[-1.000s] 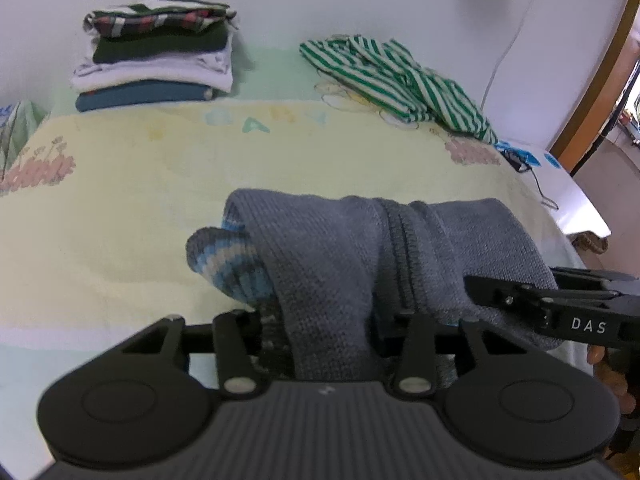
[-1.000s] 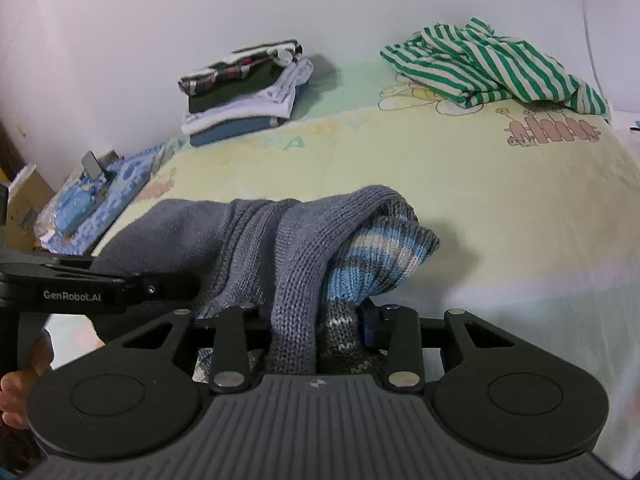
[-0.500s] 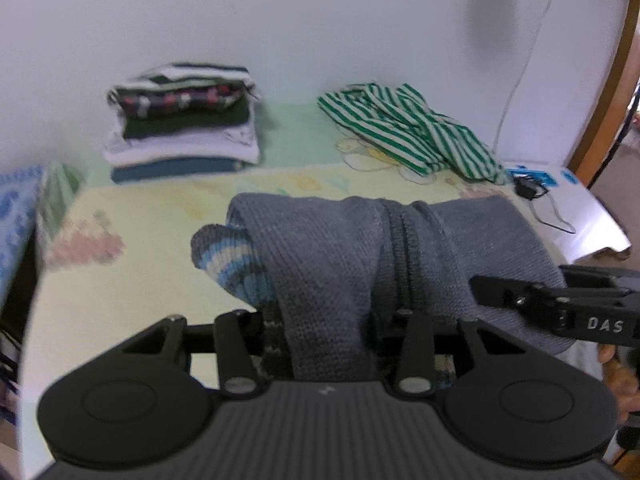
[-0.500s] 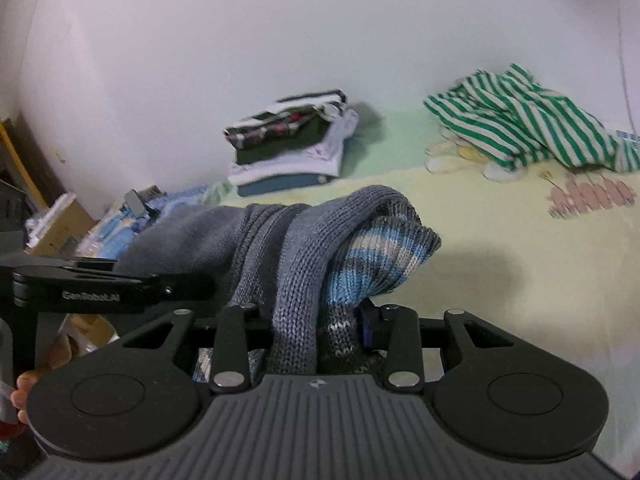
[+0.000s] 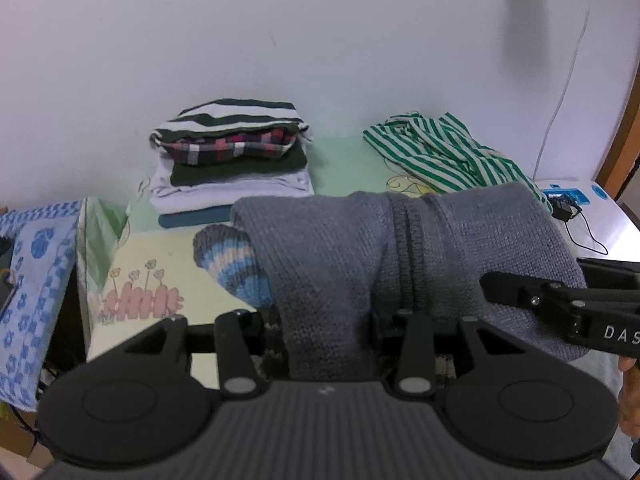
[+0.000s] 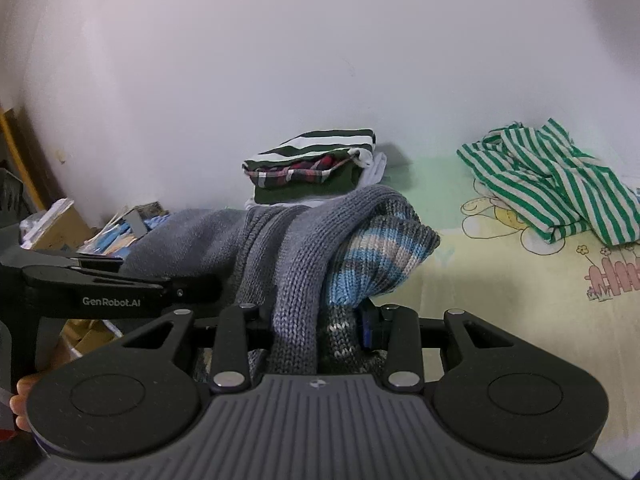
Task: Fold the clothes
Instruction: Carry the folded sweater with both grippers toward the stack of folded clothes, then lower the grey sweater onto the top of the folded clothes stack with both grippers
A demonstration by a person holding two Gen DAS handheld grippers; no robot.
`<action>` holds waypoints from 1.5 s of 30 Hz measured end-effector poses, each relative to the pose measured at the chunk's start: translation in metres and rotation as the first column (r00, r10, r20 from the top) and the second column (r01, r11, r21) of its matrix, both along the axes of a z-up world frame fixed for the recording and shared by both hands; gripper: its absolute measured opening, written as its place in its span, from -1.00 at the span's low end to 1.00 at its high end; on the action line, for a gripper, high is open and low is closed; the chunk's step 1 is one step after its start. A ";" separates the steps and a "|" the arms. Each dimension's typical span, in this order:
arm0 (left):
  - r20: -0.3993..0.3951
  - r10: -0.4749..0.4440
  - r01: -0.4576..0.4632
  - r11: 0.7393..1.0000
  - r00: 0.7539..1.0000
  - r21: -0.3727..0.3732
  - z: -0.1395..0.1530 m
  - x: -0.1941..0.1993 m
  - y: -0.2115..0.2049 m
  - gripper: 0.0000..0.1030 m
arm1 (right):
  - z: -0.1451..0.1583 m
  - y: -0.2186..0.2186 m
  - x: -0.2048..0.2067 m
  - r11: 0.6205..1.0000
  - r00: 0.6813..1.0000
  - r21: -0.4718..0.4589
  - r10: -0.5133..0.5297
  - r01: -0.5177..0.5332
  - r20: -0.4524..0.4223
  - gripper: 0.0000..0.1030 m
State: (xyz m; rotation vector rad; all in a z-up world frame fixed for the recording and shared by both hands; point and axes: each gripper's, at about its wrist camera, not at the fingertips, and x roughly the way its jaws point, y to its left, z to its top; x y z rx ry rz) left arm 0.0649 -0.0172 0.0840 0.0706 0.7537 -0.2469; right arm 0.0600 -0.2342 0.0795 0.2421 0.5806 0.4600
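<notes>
A folded grey knit sweater (image 5: 332,264) with a blue-striped cuff (image 5: 230,264) hangs lifted between both grippers, above the bed. My left gripper (image 5: 326,344) is shut on its near edge; its fingertips are hidden in the fabric. My right gripper (image 6: 316,340) is shut on the same sweater (image 6: 296,264) from the other end, and its black body shows in the left wrist view (image 5: 568,312). A stack of folded clothes (image 5: 232,160) stands straight ahead against the wall.
A crumpled green-striped shirt (image 5: 448,156) lies at the back right of the yellow-and-green bedsheet (image 5: 160,264). A blue patterned cloth (image 5: 36,280) lies off the left bed edge. A cable and charger (image 5: 568,212) lie at right. Boxes and papers (image 6: 80,228) sit beside the bed.
Both grippers have raised the sweater and swung left toward the stack of folded clothes, which is now closer and more centred. The grips have not changed.
</notes>
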 end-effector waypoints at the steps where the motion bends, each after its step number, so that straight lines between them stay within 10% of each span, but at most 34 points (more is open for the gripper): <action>1: -0.002 -0.007 0.007 1.000 1.000 0.004 0.001 0.004 0.004 -0.20 | 0.002 0.005 0.001 1.000 1.000 -0.004 -0.013 0.013 -0.002 -0.27; 27: 0.039 -0.081 0.077 0.993 0.996 0.087 0.073 0.098 0.076 -0.15 | 0.103 0.104 0.082 0.992 0.995 -0.087 -0.091 0.088 -0.028 -0.28; 45: 0.155 0.009 -0.035 0.986 0.988 0.160 0.090 0.189 0.065 -0.15 | 0.103 0.102 0.192 0.999 1.000 -0.027 -0.025 0.024 -0.007 -0.27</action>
